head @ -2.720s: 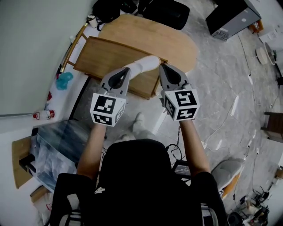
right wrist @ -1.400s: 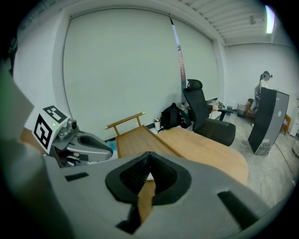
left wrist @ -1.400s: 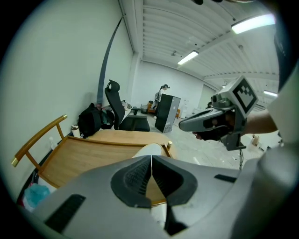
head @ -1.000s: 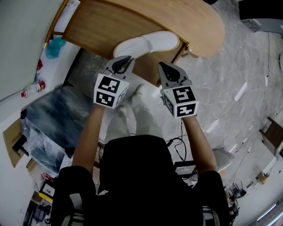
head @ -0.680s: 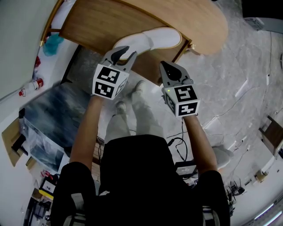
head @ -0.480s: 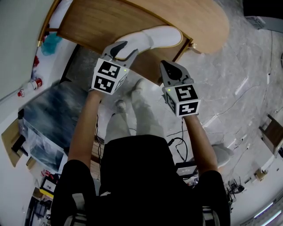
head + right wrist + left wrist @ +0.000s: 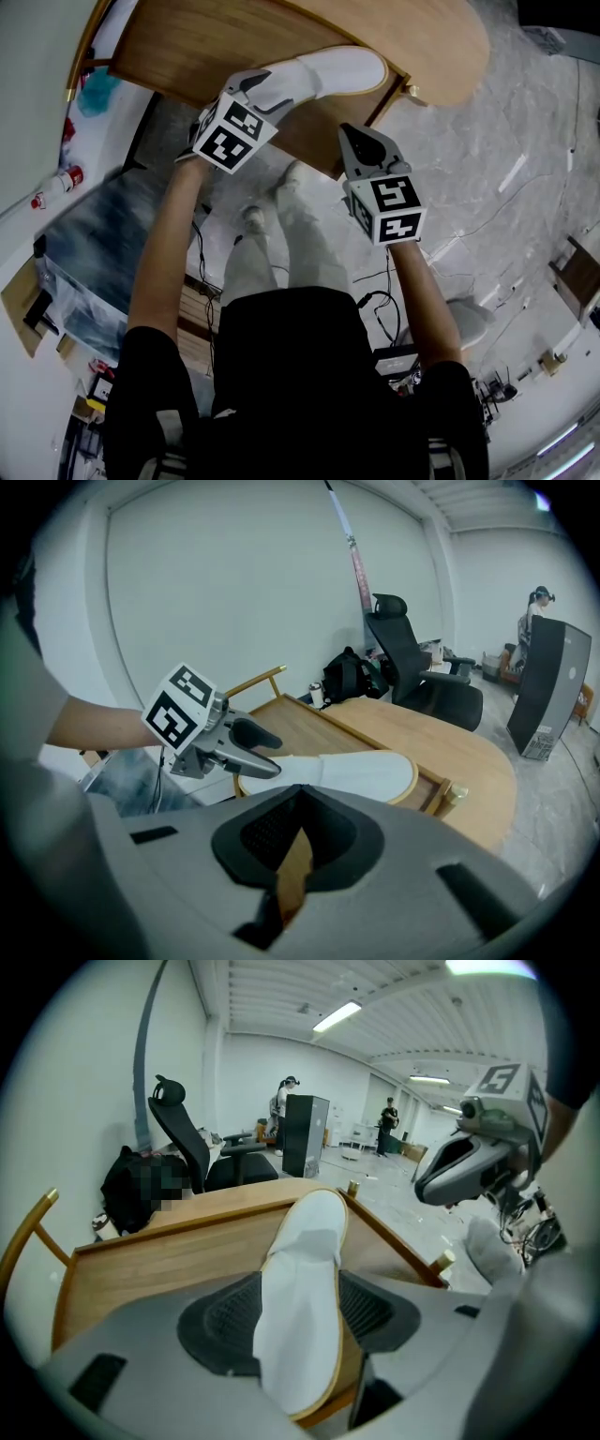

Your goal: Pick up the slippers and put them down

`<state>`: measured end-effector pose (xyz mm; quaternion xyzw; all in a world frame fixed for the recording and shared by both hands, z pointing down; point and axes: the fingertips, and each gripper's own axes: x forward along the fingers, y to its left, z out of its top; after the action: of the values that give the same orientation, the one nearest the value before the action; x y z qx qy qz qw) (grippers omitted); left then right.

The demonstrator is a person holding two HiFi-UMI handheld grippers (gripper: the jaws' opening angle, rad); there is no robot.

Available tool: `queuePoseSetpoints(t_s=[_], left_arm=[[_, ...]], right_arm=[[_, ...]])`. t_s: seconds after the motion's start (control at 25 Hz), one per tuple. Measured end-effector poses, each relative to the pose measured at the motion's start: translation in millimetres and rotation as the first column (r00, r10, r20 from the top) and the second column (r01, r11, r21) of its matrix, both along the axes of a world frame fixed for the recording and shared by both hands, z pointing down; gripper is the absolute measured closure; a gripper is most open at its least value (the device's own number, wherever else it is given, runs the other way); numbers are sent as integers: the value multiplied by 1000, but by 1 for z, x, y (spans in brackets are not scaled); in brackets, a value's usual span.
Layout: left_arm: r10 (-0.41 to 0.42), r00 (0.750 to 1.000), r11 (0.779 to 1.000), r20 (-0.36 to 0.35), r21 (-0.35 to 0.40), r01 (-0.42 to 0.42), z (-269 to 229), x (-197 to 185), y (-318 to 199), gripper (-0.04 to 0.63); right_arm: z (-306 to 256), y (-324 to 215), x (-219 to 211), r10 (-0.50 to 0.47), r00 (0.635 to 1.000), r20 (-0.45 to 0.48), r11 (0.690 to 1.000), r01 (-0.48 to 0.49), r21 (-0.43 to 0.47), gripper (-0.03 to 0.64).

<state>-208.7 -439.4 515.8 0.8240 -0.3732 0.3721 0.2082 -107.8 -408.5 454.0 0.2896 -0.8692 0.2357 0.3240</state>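
Overhead, from the head view, we see the white slipper (image 7: 333,70) lying near twelve o'clock on a rimmed wooden tray (image 7: 187,47), its long axis running from about nine o'clock to three o'clock. An oval tabletop (image 7: 441,47) lies beyond the tray toward one o'clock. Our left gripper (image 7: 258,82) sits at the slipper's nine o'clock end, and our right gripper (image 7: 347,131) hangs apart from the slipper at its five o'clock side, over the tray's near edge. Next, in the left gripper view, we find the left gripper (image 7: 300,1307) spread wide. Its jaws have just been opening, and the slipper (image 7: 305,1269) lies between them, stretching away toward twelve o'clock on the tray (image 7: 169,1260). The right gripper (image 7: 433,1180) shows at two o'clock, a black office chair (image 7: 183,1143) at eleven o'clock, and people stand far back in the room. Lastly, in the right gripper view, our right gripper (image 7: 295,841) has its jaws drawn together to a thin slit, through which a strip of wood shows. Ahead at twelve o'clock the slipper (image 7: 361,771) rests flat along the tray (image 7: 300,719) by its near rim. The left gripper (image 7: 272,758) straddles its nine o'clock end with one jaw above and one below. The tabletop (image 7: 450,742) lies at two o'clock.
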Motion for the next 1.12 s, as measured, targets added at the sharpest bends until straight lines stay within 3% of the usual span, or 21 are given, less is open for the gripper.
queuePoseSetpoints(t_s=[0.32,0.52,0.88,1.12], left_arm=[[64,996,997,54,-42,-62,28,8,0,365],[53,994,998,96,-33,-50,37,7,-2,371],[59,991,998,119,1,-60,34,9,-2,526],[48,993,999,107,11,-50,31,9,3,568]], right_arm=[[7,2,-3,6,1000,18,1000,-6,-8,618],[13,3,4,15,1000,14,1000,-15,-14,618],[19,10,12,16,1000,-2,999,-16,-31,618],[16,16,10,20,1000,1,1000,-20,-20,618]])
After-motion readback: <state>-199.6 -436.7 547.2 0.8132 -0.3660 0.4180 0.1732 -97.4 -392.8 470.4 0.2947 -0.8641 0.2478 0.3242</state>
